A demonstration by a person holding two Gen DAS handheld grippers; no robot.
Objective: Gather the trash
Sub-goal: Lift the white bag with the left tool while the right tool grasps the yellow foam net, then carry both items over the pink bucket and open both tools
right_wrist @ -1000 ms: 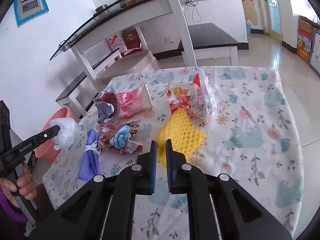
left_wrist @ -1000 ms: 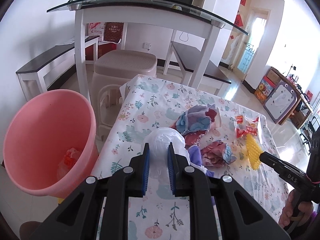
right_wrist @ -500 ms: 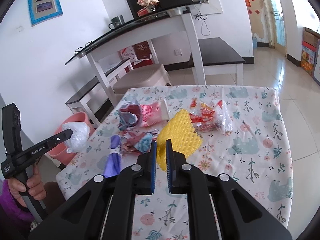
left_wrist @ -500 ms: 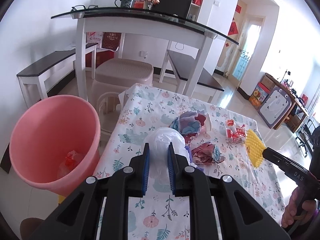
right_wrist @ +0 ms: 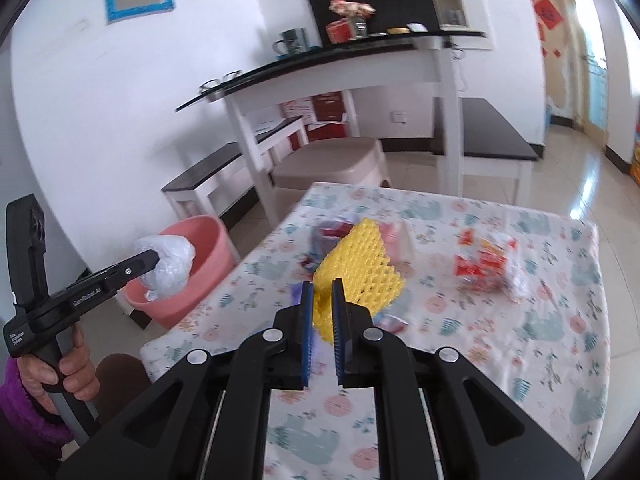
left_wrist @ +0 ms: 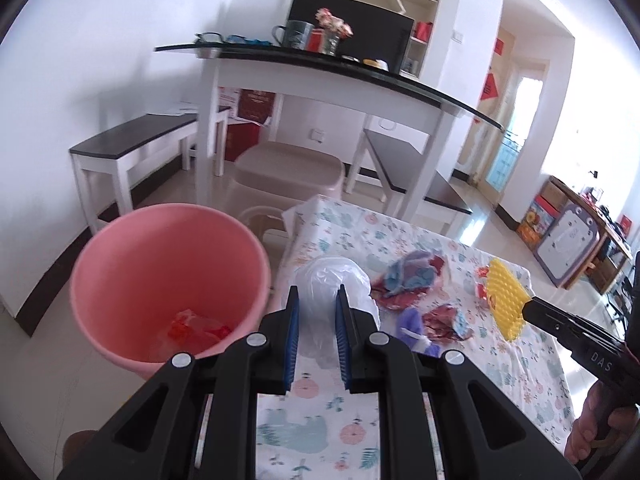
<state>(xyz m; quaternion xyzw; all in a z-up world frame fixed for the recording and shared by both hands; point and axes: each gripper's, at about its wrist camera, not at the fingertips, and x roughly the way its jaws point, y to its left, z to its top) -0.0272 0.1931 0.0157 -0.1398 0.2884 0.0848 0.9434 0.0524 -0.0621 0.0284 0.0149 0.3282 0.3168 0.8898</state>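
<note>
My left gripper (left_wrist: 317, 300) is shut on a crumpled white plastic bag (left_wrist: 332, 280), held in the air beside the rim of the pink bucket (left_wrist: 120, 264). The right wrist view shows the same bag (right_wrist: 170, 262) hanging in front of the pink bucket (right_wrist: 208, 236). My right gripper (right_wrist: 321, 288) is shut on a yellow foam net (right_wrist: 356, 264), lifted above the floral table (right_wrist: 540, 320). That net (left_wrist: 506, 300) shows at the right of the left wrist view. Crumpled wrappers (left_wrist: 408, 280) and a red snack packet (right_wrist: 484, 268) lie on the table.
The bucket holds a red and clear wrapper (left_wrist: 192, 326) at its bottom. A beige stool (left_wrist: 288, 172) stands behind the table, then a tall white desk (left_wrist: 304, 76) and dark benches (left_wrist: 132, 148). A hand (right_wrist: 52, 364) grips the left tool's handle.
Both grippers rose and drew back from the table with their loads. The yellow net left the tabletop. The white bag moved left toward the bucket's rim.
</note>
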